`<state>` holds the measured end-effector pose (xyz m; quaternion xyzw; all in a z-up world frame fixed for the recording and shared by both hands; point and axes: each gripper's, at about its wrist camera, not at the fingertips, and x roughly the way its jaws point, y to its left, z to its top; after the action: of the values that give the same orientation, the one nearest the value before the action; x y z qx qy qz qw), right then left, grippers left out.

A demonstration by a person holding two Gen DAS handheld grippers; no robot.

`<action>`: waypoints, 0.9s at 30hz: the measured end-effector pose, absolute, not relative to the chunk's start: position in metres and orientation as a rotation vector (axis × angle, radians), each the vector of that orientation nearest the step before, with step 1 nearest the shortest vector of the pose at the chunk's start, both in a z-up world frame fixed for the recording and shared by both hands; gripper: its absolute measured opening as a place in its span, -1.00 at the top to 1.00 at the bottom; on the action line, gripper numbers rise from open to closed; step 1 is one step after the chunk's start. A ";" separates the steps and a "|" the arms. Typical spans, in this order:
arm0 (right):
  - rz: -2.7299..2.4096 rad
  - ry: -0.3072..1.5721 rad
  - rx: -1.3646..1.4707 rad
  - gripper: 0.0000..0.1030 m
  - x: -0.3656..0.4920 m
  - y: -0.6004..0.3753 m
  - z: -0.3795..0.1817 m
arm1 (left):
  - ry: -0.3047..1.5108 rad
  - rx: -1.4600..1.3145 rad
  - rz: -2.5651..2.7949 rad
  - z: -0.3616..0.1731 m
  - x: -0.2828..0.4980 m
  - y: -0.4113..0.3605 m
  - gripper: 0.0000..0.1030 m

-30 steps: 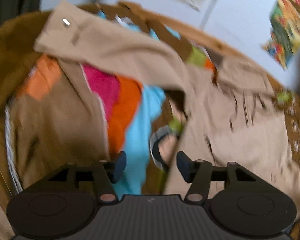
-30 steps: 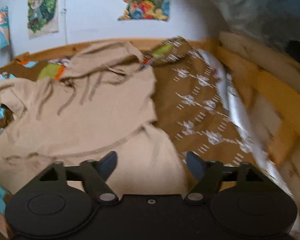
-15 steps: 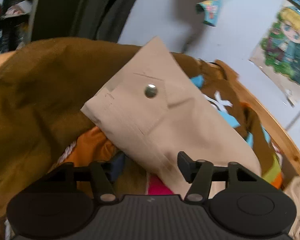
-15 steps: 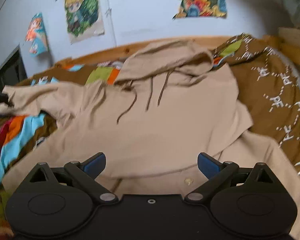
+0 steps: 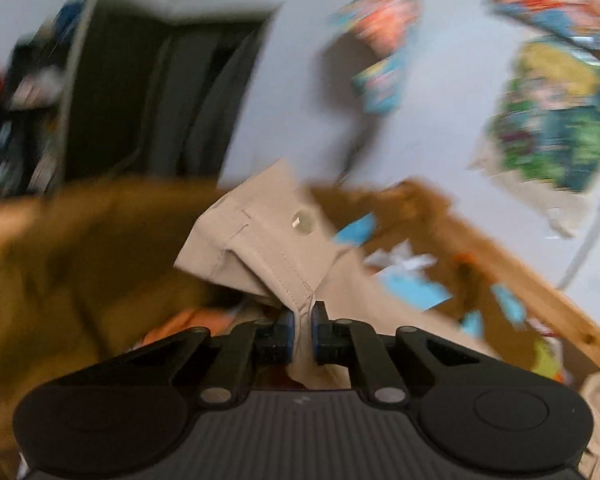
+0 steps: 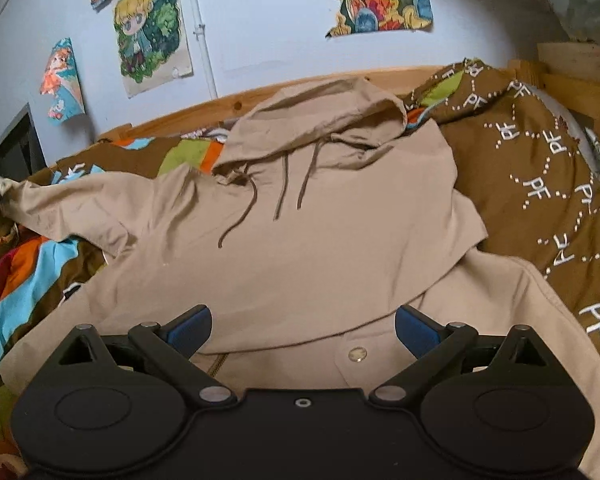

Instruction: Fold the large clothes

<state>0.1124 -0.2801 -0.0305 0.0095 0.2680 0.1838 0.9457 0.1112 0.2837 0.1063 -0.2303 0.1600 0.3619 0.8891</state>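
Observation:
A beige hooded jacket (image 6: 308, 240) lies spread face up on the bed, hood toward the wall, drawstrings across its chest. Its left sleeve stretches out to the far left, where the cuff (image 6: 10, 190) is lifted. In the left wrist view my left gripper (image 5: 302, 334) is shut on that sleeve cuff (image 5: 268, 240), which carries a metal snap button (image 5: 302, 222). My right gripper (image 6: 302, 326) hangs open above the jacket's lower front, near another snap button (image 6: 357, 354), with nothing between its fingers.
A brown patterned bedspread (image 6: 540, 184) with bright patches covers the bed. A wooden bed frame (image 6: 180, 114) runs along the blue wall, which holds cartoon posters (image 6: 152, 28). A dark doorway (image 5: 148, 92) stands at the left. The left wrist view is motion-blurred.
My left gripper was open half a second ago and has closed on the sleeve cuff and lifted it. My right gripper has drawn nearer over the jacket's lower front, still open.

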 end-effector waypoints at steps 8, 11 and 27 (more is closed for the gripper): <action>0.352 0.477 0.082 -0.91 0.110 -0.297 -0.016 | 0.144 -0.190 0.392 0.216 0.129 0.183 0.86; 0.315 0.445 0.114 -0.91 0.111 -0.310 -0.009 | 0.123 -0.089 0.210 0.238 0.137 0.124 0.86; 0.105 0.379 0.307 -0.92 0.124 -0.390 -0.007 | 0.486 0.044 -0.449 0.059 0.205 -0.119 0.85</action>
<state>0.1238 -0.3900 -0.0067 0.1518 0.1876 0.0520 0.9691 0.2054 -0.1192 0.0588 0.0214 0.2386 -0.2204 0.9455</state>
